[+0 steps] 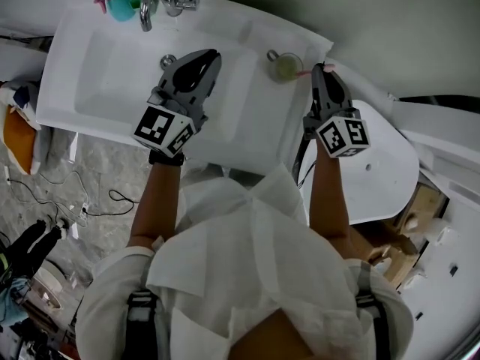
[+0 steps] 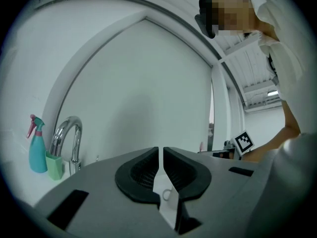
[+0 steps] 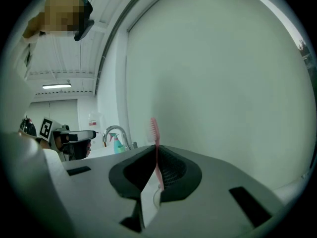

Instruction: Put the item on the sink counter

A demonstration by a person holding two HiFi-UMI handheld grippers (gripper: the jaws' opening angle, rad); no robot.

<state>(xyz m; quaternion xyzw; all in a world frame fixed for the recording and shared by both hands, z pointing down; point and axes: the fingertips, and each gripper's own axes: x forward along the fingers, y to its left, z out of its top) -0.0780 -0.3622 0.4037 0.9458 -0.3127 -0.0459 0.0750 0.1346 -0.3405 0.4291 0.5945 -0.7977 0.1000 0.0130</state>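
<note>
Showing a person (image 1: 247,276) in a white shirt, seen from above, facing a white tabletop (image 1: 64,73) with a sunken basin (image 1: 127,81).

Left tongs (image 1: 212,55) (image 2: 161,151): held over the right half of the basin, jaws drawn together to a thin slit, nothing gripped between them.

Right tongs (image 1: 324,69) (image 3: 154,151): held at the rear right corner of the tabletop, jaws closed on the handle of a toothbrush (image 3: 155,133).

Faucet (image 1: 150,2): chrome, curved, at the rear edge of the basin.

Spray bottle (image 1: 116,4): teal with a pink trigger, just beside the faucet at the rear left corner.

Cup (image 1: 285,67): clear, with a handle, standing on the tabletop right of the basin, just beside the tips of the right tongs.

Toothbrush: pink, upright in the right gripper view, bristle head above the jaw tips. In the head view a short pink length (image 1: 304,72) shows between cup and tongs. Whether its lower end rests in the cup cannot be told.
</note>
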